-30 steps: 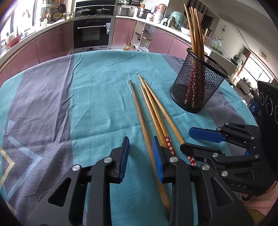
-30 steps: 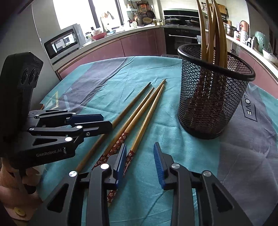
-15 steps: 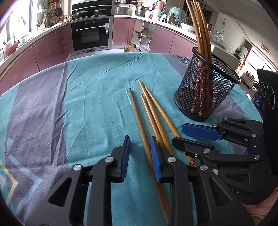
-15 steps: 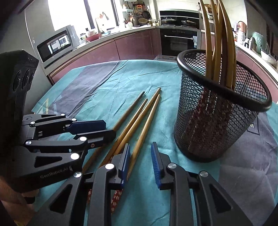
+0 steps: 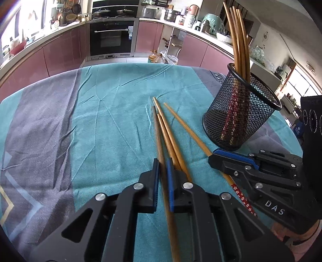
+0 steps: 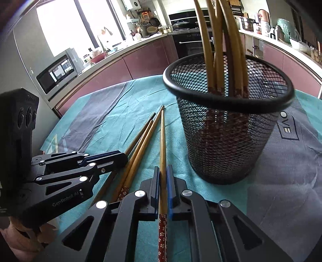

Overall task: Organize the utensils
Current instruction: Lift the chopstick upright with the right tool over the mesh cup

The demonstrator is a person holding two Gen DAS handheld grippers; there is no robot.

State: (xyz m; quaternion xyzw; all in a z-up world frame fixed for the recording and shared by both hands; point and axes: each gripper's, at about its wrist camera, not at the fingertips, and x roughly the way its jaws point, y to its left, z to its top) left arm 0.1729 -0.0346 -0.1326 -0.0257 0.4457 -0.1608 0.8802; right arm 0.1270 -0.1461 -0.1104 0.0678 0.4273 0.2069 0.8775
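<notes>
Now left tool point(image 5: 163, 167) pinched dark chopstick point(image 5: 159, 137) on bench point(image 5: 100, 125). Right tool point(image 6: 163, 177) clamped light chopstick point(image 6: 162, 149). Two more lay between. Mesh cup point(image 6: 225, 141) stood near, holding others.

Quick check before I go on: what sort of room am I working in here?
Most likely a home kitchen: a built-in oven set among pink cabinets, a microwave on the counter, and pots on the worktop.

Two low wrist views, close, sharing chopsticks point(image 5: 171, 139), holder point(image 6: 227, 129)
</notes>
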